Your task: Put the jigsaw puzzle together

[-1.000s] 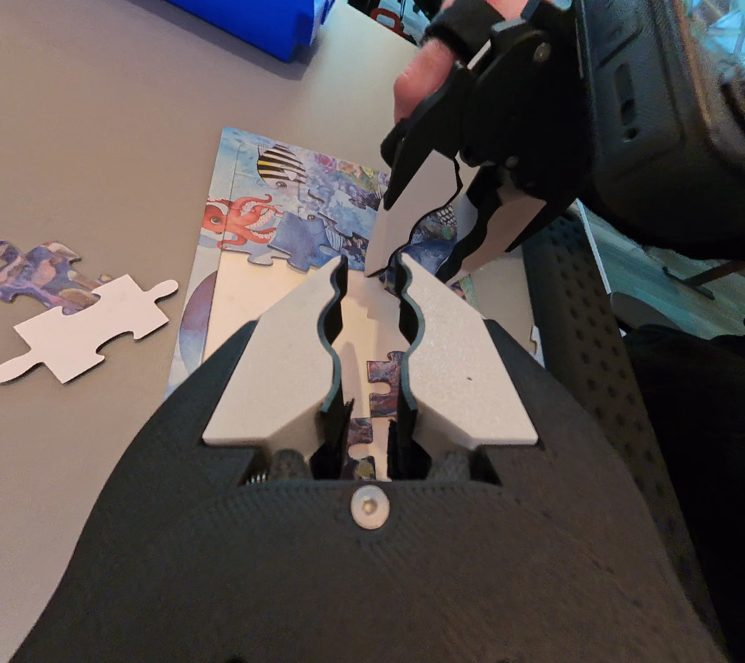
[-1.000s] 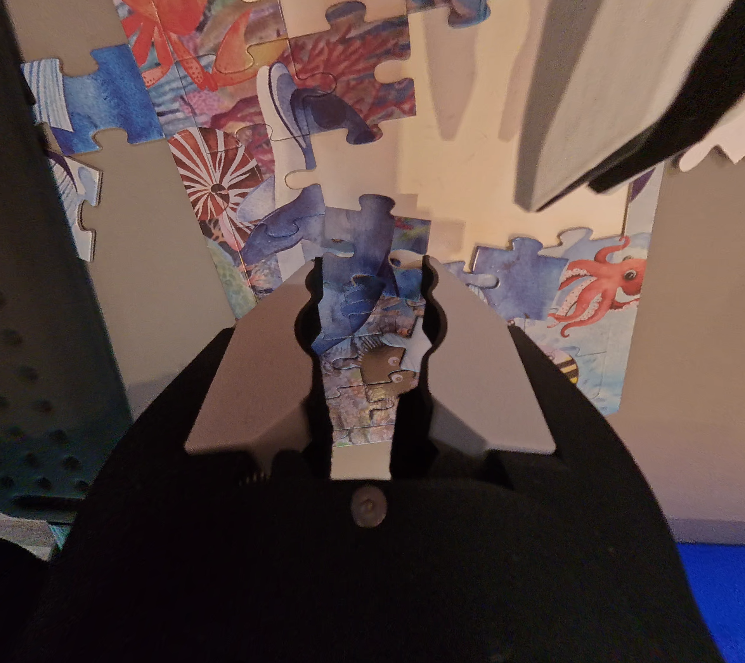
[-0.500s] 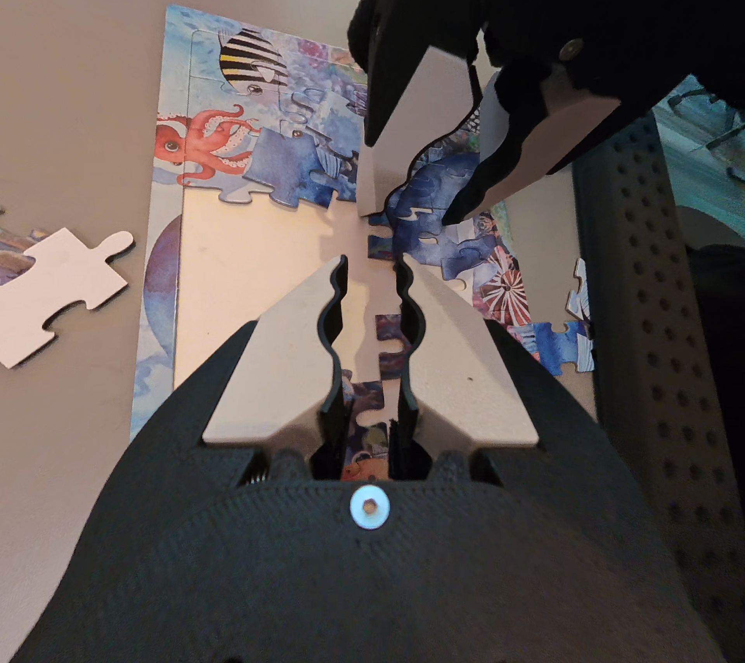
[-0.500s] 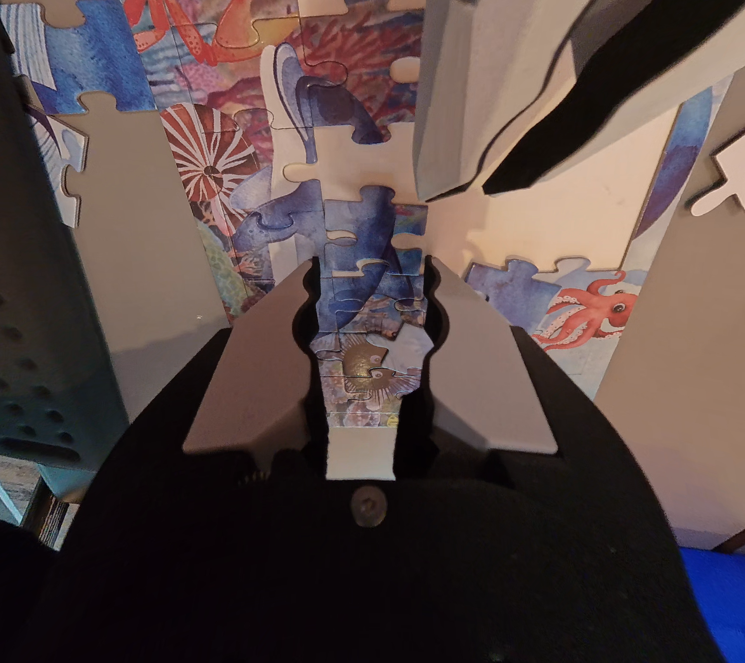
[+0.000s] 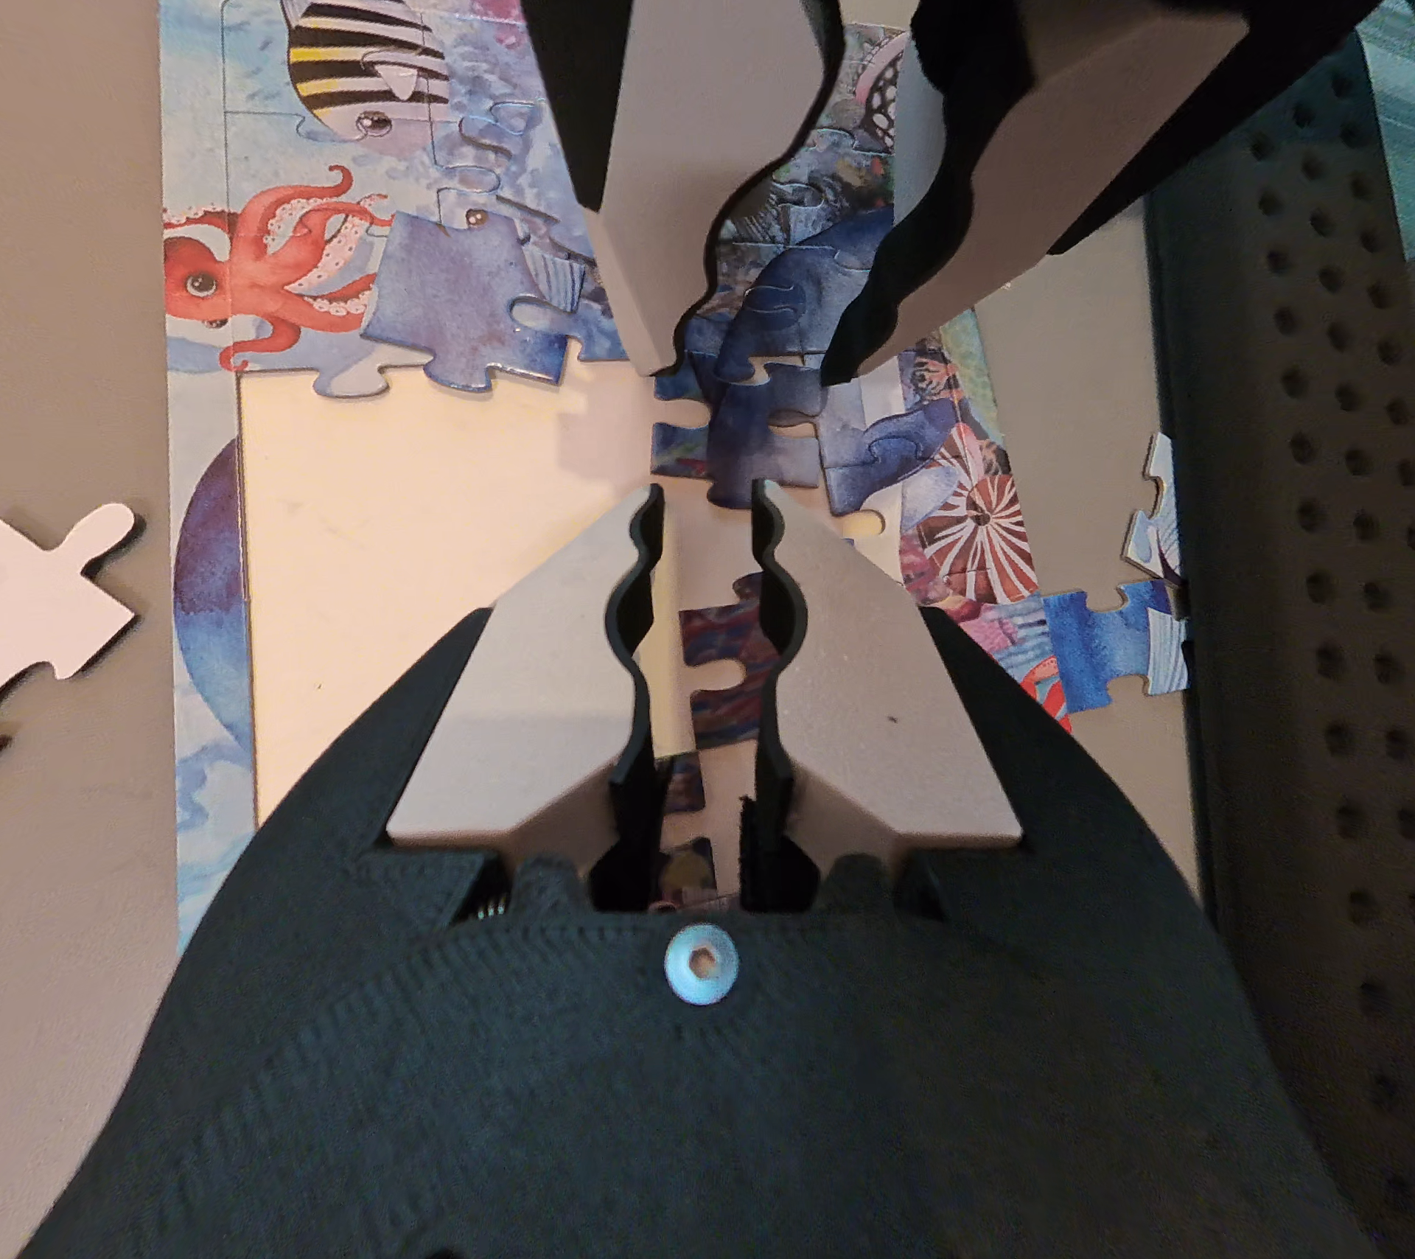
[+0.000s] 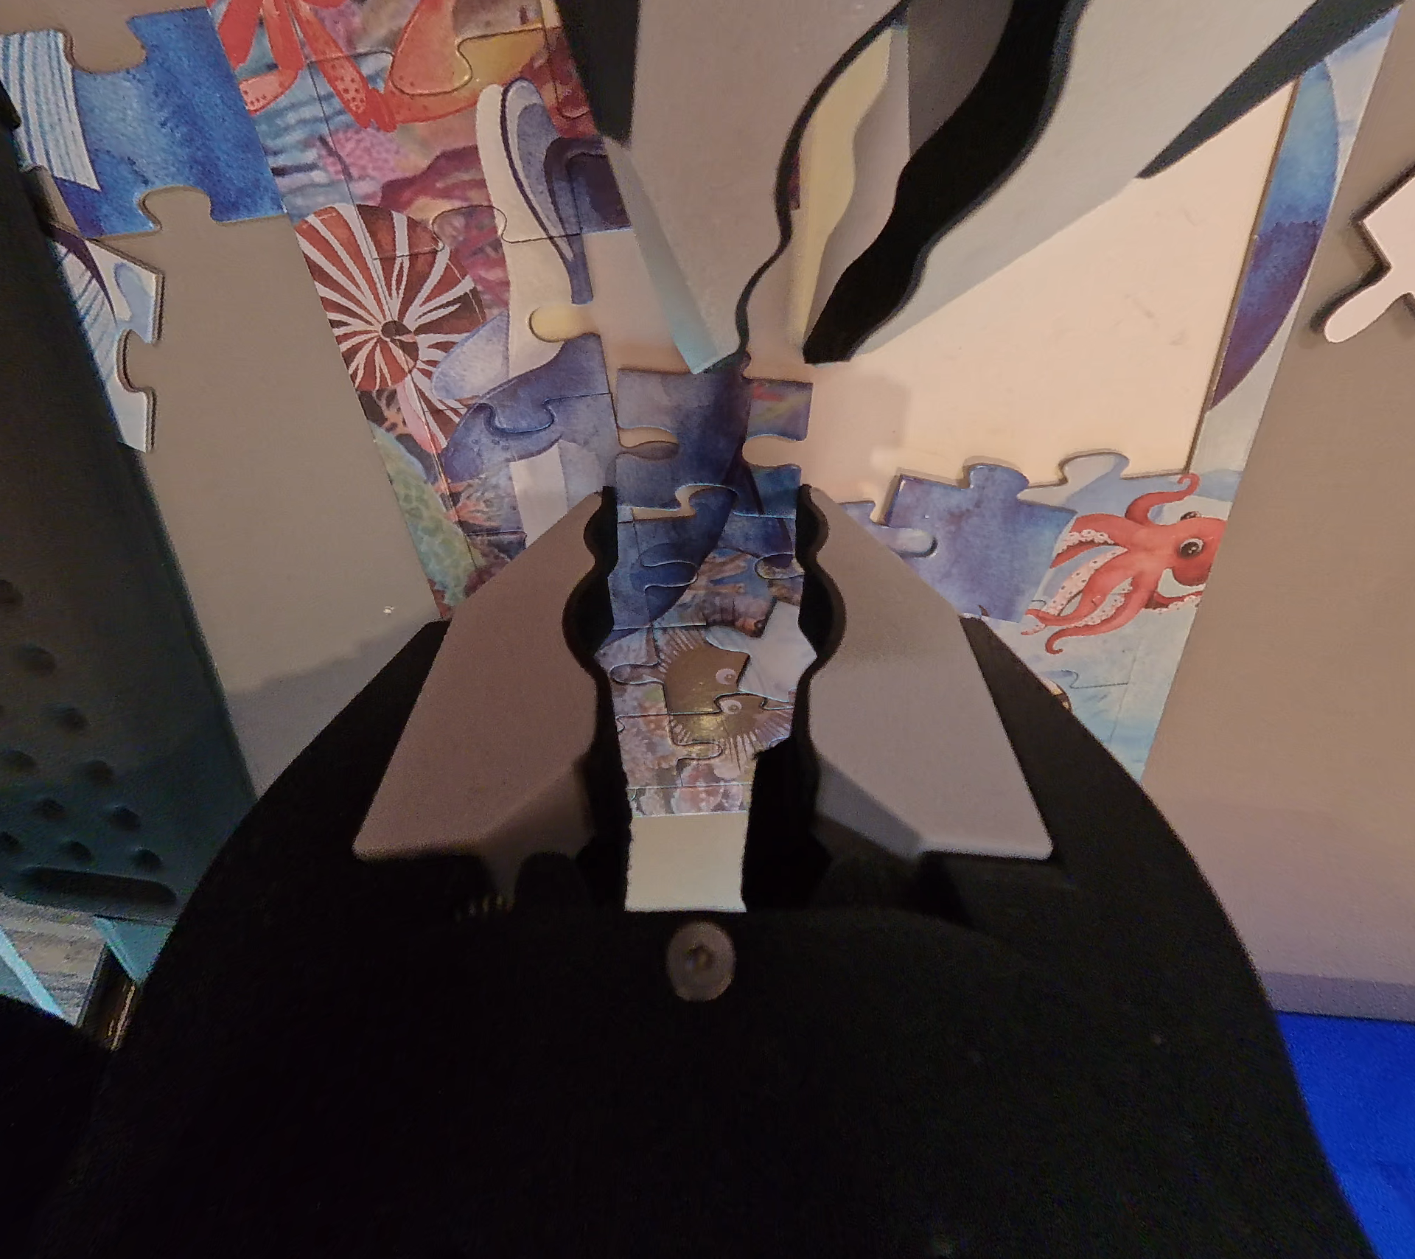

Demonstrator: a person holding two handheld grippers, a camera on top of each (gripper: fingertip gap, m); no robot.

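The dark blue piece [image 5: 754,437] lies in the puzzle tray [image 5: 200,426], at the edge of the bare cream gap, its joints looking not fully seated. Both grippers, left [image 5: 703,495] and right [image 5: 739,372], hover over it from opposite sides, spread and empty. Best press straight down on the tabs, gently, without sliding neighbours. A face-down white piece [image 5: 57,598] waits on the table.

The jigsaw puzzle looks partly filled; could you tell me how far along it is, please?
Done: the octopus and striped fish edge and the shell side are joined. In hand: both open claws, left claw and right claw, hover over the dark blue piece. Left: the bare tray centre and the face-down piece outside.
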